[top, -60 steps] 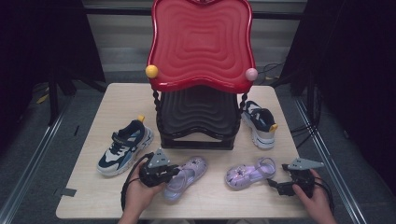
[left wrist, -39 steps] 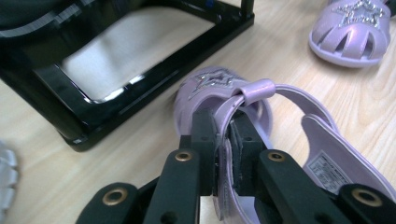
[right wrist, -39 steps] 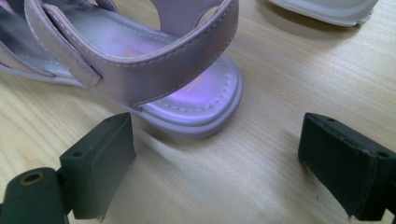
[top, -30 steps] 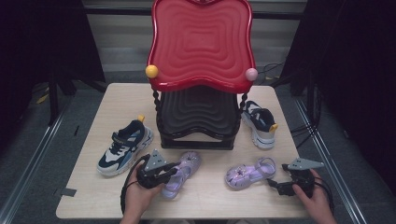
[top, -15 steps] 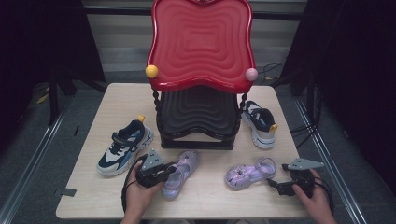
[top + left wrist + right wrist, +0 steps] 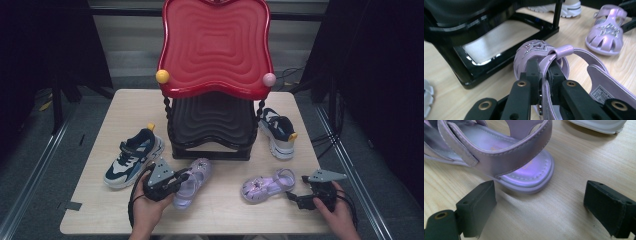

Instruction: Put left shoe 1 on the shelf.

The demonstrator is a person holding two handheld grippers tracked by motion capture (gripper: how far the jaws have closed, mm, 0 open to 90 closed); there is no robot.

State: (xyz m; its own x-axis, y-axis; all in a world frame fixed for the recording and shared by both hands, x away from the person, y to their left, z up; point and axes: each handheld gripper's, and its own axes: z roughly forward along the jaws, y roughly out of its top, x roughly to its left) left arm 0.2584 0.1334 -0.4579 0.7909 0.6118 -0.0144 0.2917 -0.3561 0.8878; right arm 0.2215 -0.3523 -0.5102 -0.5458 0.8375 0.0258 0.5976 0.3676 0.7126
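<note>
High view: at the near table edge the person's left hand holds the left gripper, its jaws clamped on the side wall of a lilac sandal that lies just in front of the black lower shelf of the rack, toe toward it. Left gripper view has the two black jaws pressed together on the thin lilac wall beside the strap loop, the glittery toe star ahead, and the shelf's glossy black rim close beyond, so little room remains forward. To the right, bare wood lies between this sandal and the second lilac sandal, which rests near the front right of the table. The right gripper sits low just behind that sandal's heel, close to the right table edge; right gripper view shows its jaws standing wide apart on either side of the heel, touching nothing, with bare wood between them. Farther off, a navy and white sneaker lies at the left of the rack with open table around it, and its mate lies at the right, near the rack's twisted post. Above all rises the red wavy top tray, tilted up, with a yellow knob and a pink knob at its lower corners.
</note>
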